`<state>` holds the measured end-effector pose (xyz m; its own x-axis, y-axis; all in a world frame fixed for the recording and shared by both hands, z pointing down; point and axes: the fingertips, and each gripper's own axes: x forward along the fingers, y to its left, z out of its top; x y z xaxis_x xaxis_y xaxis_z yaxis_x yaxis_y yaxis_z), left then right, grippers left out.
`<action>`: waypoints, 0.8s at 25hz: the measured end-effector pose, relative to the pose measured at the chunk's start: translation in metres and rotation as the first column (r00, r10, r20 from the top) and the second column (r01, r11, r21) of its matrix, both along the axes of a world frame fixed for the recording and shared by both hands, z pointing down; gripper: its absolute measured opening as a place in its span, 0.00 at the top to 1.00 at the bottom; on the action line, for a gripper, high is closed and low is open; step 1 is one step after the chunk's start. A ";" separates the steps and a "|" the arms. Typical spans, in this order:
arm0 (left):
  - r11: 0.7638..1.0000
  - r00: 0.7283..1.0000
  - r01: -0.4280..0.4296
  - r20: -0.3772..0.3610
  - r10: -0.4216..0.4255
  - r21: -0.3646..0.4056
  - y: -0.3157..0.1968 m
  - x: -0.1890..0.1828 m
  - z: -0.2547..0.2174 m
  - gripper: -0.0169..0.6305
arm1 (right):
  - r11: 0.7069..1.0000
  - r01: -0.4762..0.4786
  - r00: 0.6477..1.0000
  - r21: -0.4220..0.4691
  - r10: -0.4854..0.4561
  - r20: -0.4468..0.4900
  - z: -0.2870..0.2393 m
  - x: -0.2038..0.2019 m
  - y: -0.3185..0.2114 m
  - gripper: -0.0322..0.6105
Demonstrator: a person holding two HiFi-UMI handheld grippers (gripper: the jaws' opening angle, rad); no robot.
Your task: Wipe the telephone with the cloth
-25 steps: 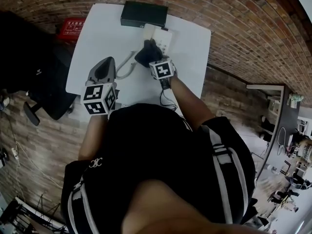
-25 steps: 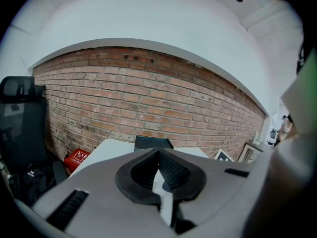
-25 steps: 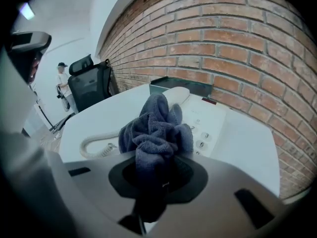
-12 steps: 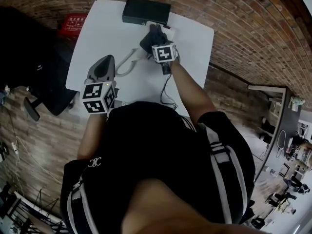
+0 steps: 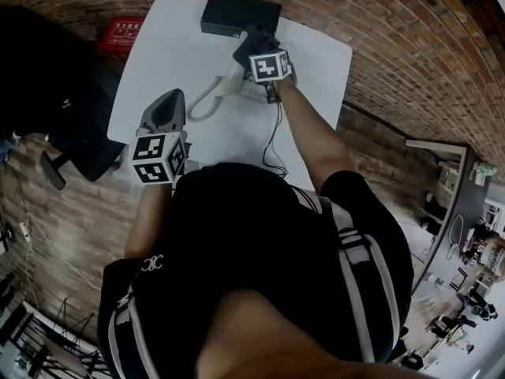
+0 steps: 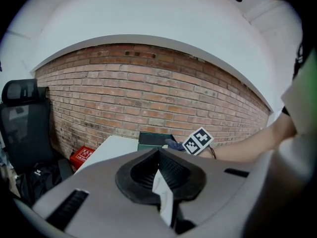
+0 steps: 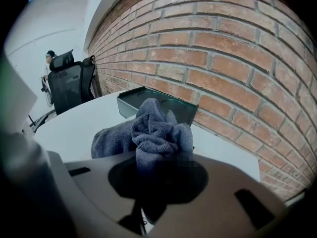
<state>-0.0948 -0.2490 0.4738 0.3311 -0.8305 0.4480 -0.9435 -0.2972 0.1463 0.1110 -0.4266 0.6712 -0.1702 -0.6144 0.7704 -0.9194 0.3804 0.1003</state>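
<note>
No readable text; red box print too small

A dark box was seen at the white table's far edge. The telephone was laid just beside it.

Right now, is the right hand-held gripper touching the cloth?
Touching. The right gripper view shows the cloth bunched and clamped between the jaws of the right hand-held gripper.
</note>
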 end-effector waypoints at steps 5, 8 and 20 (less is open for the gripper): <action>1.000 1.000 -0.022 0.008 0.022 0.009 -0.005 0.005 -0.003 0.98 | 1.000 -0.025 1.000 0.003 0.025 -0.017 -0.003 0.012 -0.001 0.88; 0.999 0.999 -0.043 0.006 0.043 0.013 -0.009 0.012 -0.005 0.98 | 0.999 -0.052 0.999 0.000 0.052 -0.014 -0.002 0.030 0.001 0.88; 0.991 0.991 -0.131 -0.004 0.131 0.026 -0.015 0.039 -0.007 0.98 | 0.992 -0.126 0.992 -0.028 0.126 0.008 0.000 0.063 0.023 0.88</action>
